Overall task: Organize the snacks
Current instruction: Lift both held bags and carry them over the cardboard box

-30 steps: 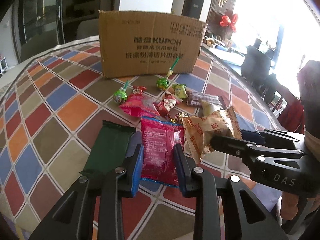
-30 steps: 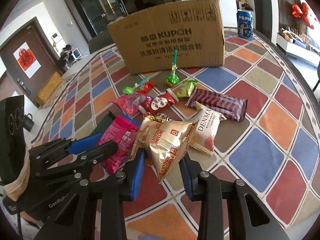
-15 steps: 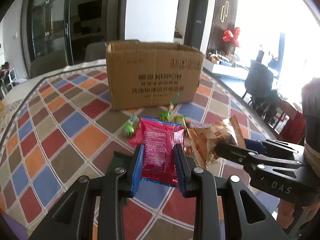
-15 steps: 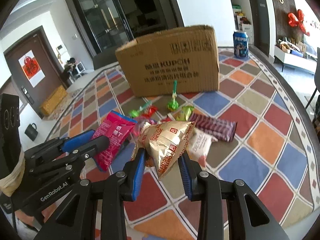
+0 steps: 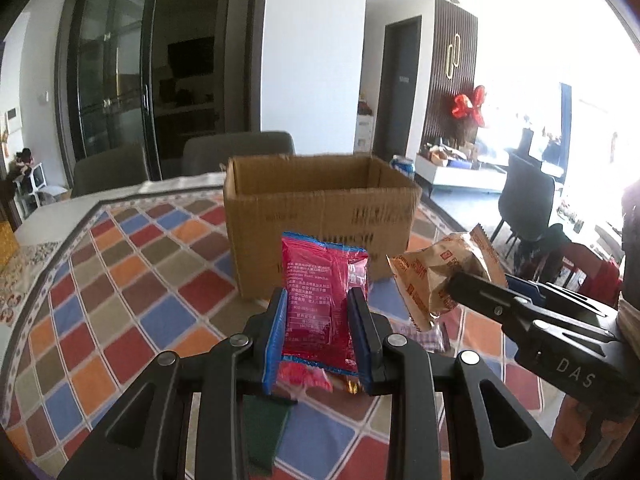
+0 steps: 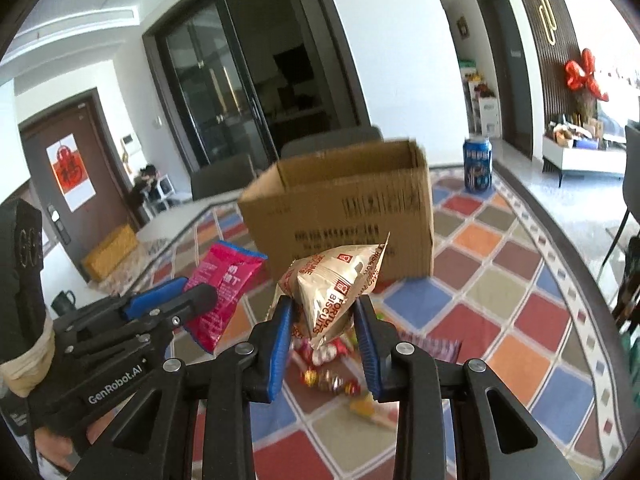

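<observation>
My left gripper (image 5: 318, 300) is shut on a pink snack packet (image 5: 320, 276), held upright above the table in front of the open cardboard box (image 5: 320, 208). Beside it on the right, my right gripper (image 6: 324, 308) grips a tan fortune-biscuit packet (image 6: 336, 284), its jaws closing a little tighter on it. In the right wrist view the left gripper (image 6: 200, 296) and its pink packet (image 6: 224, 280) sit at the left, and the box (image 6: 352, 208) stands just behind both packets. The biscuit packet (image 5: 436, 276) also shows in the left wrist view.
Loose candies (image 6: 332, 376) and a purple bar (image 6: 432, 348) lie on the chequered tablecloth (image 6: 520, 280) below the grippers. A green packet (image 5: 266, 420) lies under the left gripper. A blue can (image 6: 477, 164) stands right of the box. Grey chairs (image 5: 240, 146) sit behind the table.
Both grippers have lifted their packets off the table and tilted upward. The box's open top has come into view, and the remaining snacks have dropped low in the frames.
</observation>
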Available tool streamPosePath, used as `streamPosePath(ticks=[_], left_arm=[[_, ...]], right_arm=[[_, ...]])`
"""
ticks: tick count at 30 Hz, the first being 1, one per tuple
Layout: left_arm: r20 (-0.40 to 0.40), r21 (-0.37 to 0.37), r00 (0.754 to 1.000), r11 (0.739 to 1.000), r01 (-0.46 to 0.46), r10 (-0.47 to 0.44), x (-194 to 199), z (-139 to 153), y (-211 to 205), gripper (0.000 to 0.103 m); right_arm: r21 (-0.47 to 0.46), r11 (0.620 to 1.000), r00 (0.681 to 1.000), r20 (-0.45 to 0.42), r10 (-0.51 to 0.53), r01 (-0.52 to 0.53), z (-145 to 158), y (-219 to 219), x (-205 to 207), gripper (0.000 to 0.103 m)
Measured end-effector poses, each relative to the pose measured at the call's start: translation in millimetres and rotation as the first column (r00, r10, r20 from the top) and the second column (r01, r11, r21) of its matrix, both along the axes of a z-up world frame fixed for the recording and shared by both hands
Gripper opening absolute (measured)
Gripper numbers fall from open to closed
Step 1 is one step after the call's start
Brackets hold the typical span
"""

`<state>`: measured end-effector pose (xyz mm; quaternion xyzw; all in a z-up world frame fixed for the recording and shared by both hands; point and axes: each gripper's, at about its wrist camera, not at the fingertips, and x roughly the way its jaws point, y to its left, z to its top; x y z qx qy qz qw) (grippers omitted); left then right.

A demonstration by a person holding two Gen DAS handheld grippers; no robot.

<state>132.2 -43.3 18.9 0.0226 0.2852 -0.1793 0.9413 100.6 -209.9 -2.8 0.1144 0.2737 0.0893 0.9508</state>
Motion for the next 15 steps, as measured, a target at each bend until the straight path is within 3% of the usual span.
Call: streamPosePath(ticks=[7,10,15], left_arm=[[0.073,-0.006,0.997,1.0,-0.026,0.026,25.8,27.4,-5.3,0.03],[0.104,-0.011,0.994,0.999,-0.044,0.044,38.2,39.2,-5.5,0.03],[0.14,-0.01,0.989,0.998,-0.056,0.056,54.3,55.3,-4.9,0.03]], right_arm=[[0.005,1.0,0.995,0.103,-0.01,0.01,26.3,-4.0,19.4,0.023],[0.008,1.0,0.991,0.137,0.001,-0.002,36.9,-2.5,34.0,0.01],[-0.006,1.0,0.981,0.196,0.008,-0.007,52.7,0.3,50.1,0.009]])
